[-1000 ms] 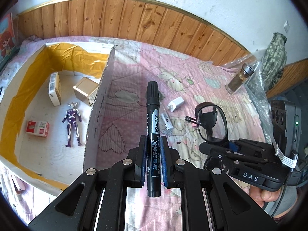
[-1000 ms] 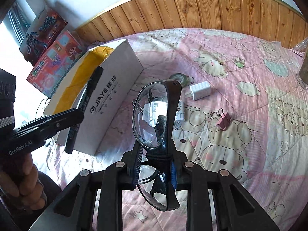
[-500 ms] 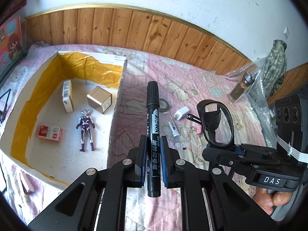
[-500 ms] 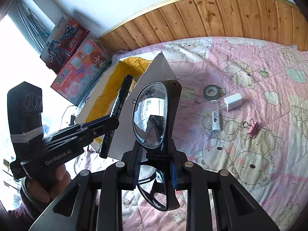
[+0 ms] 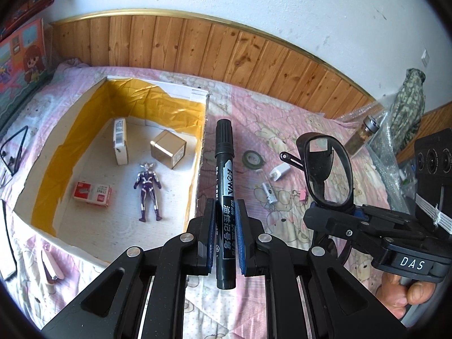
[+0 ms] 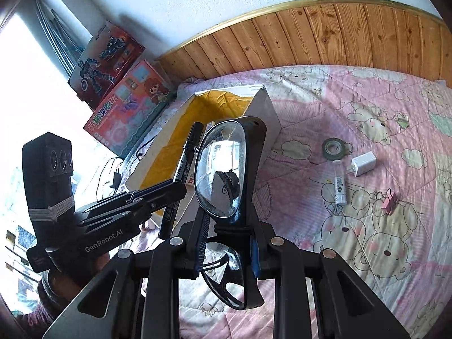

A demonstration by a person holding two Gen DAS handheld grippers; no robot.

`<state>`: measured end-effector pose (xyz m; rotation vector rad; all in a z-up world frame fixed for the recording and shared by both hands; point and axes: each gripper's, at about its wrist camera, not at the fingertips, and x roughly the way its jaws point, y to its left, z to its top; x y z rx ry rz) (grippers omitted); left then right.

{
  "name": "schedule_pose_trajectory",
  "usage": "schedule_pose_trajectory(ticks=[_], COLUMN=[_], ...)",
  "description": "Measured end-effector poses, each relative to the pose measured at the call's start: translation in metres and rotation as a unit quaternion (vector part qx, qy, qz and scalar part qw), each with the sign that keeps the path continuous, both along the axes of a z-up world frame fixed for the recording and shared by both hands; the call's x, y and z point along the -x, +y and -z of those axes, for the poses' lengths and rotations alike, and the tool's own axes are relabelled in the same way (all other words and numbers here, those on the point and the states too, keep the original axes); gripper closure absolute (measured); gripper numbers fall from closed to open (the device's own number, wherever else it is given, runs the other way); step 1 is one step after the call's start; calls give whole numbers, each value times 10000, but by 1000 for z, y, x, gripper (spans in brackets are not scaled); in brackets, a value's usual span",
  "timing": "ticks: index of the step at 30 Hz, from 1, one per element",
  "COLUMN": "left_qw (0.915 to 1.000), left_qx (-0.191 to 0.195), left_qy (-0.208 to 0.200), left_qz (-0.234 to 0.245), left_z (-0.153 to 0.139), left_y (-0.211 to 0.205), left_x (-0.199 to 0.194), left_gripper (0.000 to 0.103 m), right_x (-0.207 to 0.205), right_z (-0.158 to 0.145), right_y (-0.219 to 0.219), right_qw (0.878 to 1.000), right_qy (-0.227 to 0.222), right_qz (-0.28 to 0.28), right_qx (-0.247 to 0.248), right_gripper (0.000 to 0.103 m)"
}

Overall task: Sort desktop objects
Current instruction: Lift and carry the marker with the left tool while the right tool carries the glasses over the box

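Note:
My left gripper (image 5: 225, 207) is shut on a black marker pen (image 5: 224, 169), held upright above the pink quilt beside the right wall of the open cardboard box (image 5: 202, 152). My right gripper (image 6: 226, 220) is shut on black-framed glasses (image 6: 223, 169), held in the air; in the left wrist view the glasses (image 5: 329, 175) show to the right of the marker. In the right wrist view the left gripper (image 6: 180, 190) and marker (image 6: 186, 155) hover over the box (image 6: 262, 118). The box holds a purple toy figure (image 5: 148, 189), a red-white packet (image 5: 91, 197), a brown carton (image 5: 168, 152) and a white carton (image 5: 120, 141).
On the quilt to the right of the box lie a green tape roll (image 6: 334, 148), a white charger (image 6: 364, 163), a small white tube (image 6: 340, 188) and a pink binder clip (image 6: 388, 200). A spice jar (image 5: 363, 135) and bubble wrap sit far right. Toy boxes (image 6: 113, 84) lean at the wall.
Both grippers have pulled back and risen with their objects still held. The box and quilt items look smaller and farther, and more of the box's inside shows.

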<state>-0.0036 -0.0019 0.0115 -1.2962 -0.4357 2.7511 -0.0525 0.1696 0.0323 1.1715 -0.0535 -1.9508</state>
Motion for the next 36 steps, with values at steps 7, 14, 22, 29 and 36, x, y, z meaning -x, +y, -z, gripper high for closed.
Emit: schedule_pose_trajectory(ticks=[7,14,22,29,36], left_qw=[9998,9991,9984,9978,9973], left_qx=[-4,62,12,-83,-167], left_qy=[51,93,111,124,126], left_qz=[-198,-406,-547,-645,-710], left_z=[-1,-1,0,-1,-1], left_y=[-21,-43,-62,-75,-84], left_x=[-3,-2,1,7,14], left_gripper=[90,90,90,90,90], right_x=[-7,-11,-13,-18,-17], right_z=[-3,-5,-12,-22,-27], right_y=[-23,-39,-54,-70,-88], right_qw=[9994,9984,9976,9961,9948], right_qy=[278,473,621,821,922], right_qz=[-58,-91,-91,-114,-135], right_qx=[-190,-295,-295,-312,-402], right_gripper=[77,77,77,77,77])
